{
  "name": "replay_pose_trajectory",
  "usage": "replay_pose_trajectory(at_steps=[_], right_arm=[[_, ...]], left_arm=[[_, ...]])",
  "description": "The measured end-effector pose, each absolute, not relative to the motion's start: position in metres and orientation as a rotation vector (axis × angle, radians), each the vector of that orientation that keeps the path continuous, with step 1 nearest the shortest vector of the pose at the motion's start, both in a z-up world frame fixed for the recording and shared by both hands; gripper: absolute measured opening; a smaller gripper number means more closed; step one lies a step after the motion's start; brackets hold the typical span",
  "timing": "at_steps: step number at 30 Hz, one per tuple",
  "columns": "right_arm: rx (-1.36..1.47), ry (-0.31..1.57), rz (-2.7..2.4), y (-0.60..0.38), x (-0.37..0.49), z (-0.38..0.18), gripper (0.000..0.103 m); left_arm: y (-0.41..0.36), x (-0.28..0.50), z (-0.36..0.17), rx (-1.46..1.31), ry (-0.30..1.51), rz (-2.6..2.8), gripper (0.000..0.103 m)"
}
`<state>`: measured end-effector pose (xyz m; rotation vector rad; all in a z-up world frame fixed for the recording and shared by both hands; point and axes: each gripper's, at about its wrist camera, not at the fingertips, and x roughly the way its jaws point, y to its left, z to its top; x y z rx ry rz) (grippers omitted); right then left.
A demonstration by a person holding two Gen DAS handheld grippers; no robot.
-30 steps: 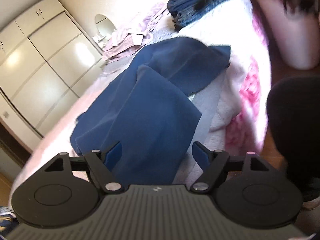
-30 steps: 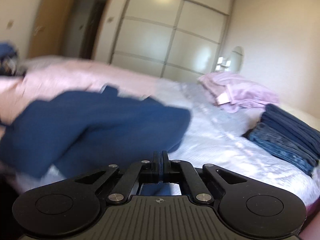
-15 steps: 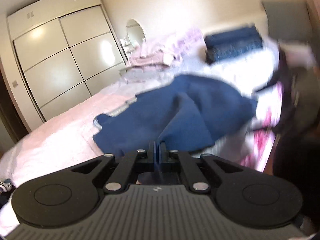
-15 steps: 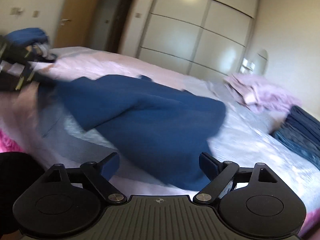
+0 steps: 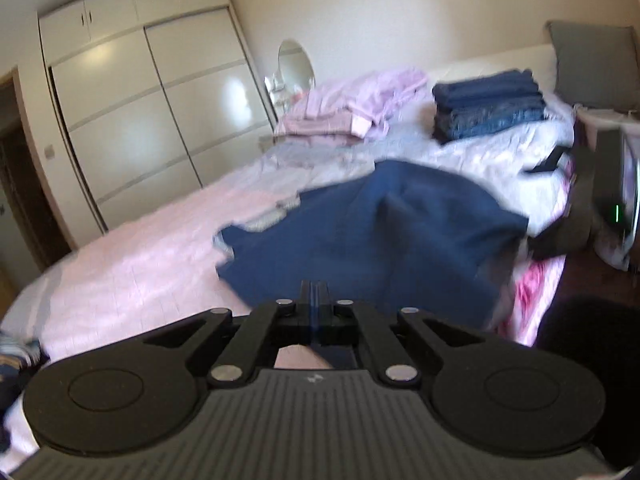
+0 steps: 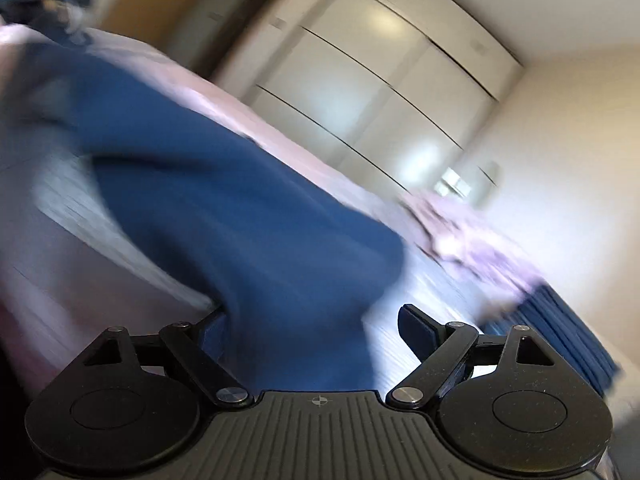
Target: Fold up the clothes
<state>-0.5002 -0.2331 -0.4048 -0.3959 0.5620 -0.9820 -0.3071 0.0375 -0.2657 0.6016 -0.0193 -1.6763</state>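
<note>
A dark blue garment (image 5: pixel 372 236) lies spread and rumpled on the bed near its front edge. My left gripper (image 5: pixel 314 300) is shut, its fingers together at the garment's near edge; whether cloth is pinched between them is not clear. In the blurred right wrist view the same blue garment (image 6: pixel 240 220) fills the middle, and my right gripper (image 6: pixel 316 324) is open with the cloth lying between its spread fingers. The right gripper's body (image 5: pixel 612 200) shows at the right edge of the left wrist view.
The bed has a pink-white cover (image 5: pixel 132 264). A folded pile of blue jeans (image 5: pixel 486 108) and a heap of lilac clothes (image 5: pixel 352 108) sit at the far end. White wardrobe doors (image 5: pixel 140 120) line the wall behind. A grey cushion (image 5: pixel 592 64) leans at the headboard.
My left gripper went from open to shut and drew back from the garment. My right gripper went from shut to open and now swings, tilting its view.
</note>
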Motion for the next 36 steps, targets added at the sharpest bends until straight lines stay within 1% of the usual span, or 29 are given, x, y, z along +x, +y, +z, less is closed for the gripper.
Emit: replay_pose_trajectory(at_steps=[2,5,7,8,10,12,13,16,17,18,19,20,21,23,27,29,32,36], right_arm=[[-0.337,0.569,-1.064,-0.252,-0.525,-0.402,0.086],[-0.248,0.525,-1.115,-0.268,-0.549,-0.393,0.086],[-0.223,0.494,-1.098,-0.269,-0.553,-0.388,0.086],[-0.235,0.488,-1.076,-0.266,-0.55,-0.388,0.086],[-0.271,0.493,-1.014,-0.26,-0.538,-0.39,0.086],[-0.313,0.505,-0.955,-0.254,-0.526,-0.393,0.086],[-0.333,0.512,-0.925,-0.253,-0.518,-0.394,0.086],[-0.389,0.52,-0.859,-0.249,-0.503,-0.399,0.085],[-0.398,0.521,-0.842,-0.249,-0.499,-0.4,0.077],[-0.393,0.525,-0.827,-0.253,-0.498,-0.399,0.06],[-0.383,0.53,-0.82,-0.257,-0.499,-0.399,0.047],[-0.37,0.53,-0.825,-0.259,-0.501,-0.395,0.025],[-0.357,0.528,-0.834,-0.263,-0.506,-0.389,0.011],[-0.29,0.482,-0.916,-0.276,-0.529,-0.372,0.006],[-0.041,0.396,-1.125,-0.308,-0.592,-0.345,0.003],[0.022,0.397,-1.145,-0.315,-0.607,-0.344,0.001],[0.035,0.433,-1.143,-0.315,-0.613,-0.348,0.001],[0.121,0.465,-1.176,-0.322,-0.629,-0.363,0.0]], left_arm=[[0.036,-0.312,-0.278,0.64,0.0,-1.675,0.0],[0.032,-0.329,-0.299,0.708,0.022,-1.707,0.009],[0.033,-0.346,-0.318,0.767,-0.029,-1.723,0.041],[0.033,-0.355,-0.328,0.799,-0.058,-1.732,0.045],[0.036,-0.372,-0.349,0.884,-0.132,-1.742,0.046],[0.038,-0.386,-0.369,0.966,-0.208,-1.737,0.05],[0.038,-0.389,-0.376,0.994,-0.232,-1.723,0.05],[0.034,-0.391,-0.386,1.014,-0.243,-1.684,0.05],[0.032,-0.39,-0.387,1.012,-0.236,-1.676,0.05],[0.031,-0.388,-0.386,1.0,-0.232,-1.669,0.05],[0.029,-0.386,-0.383,0.992,-0.23,-1.663,0.05],[0.028,-0.385,-0.382,0.986,-0.228,-1.661,0.05],[0.029,-0.385,-0.381,0.983,-0.234,-1.655,0.05],[0.028,-0.386,-0.379,0.977,-0.243,-1.651,0.05],[0.029,-0.394,-0.379,0.955,-0.257,-1.667,0.051],[0.027,-0.401,-0.38,0.958,-0.269,-1.682,0.054],[0.024,-0.406,-0.382,0.965,-0.287,-1.683,0.054],[0.029,-0.389,-0.371,0.922,-0.225,-1.699,0.054]])
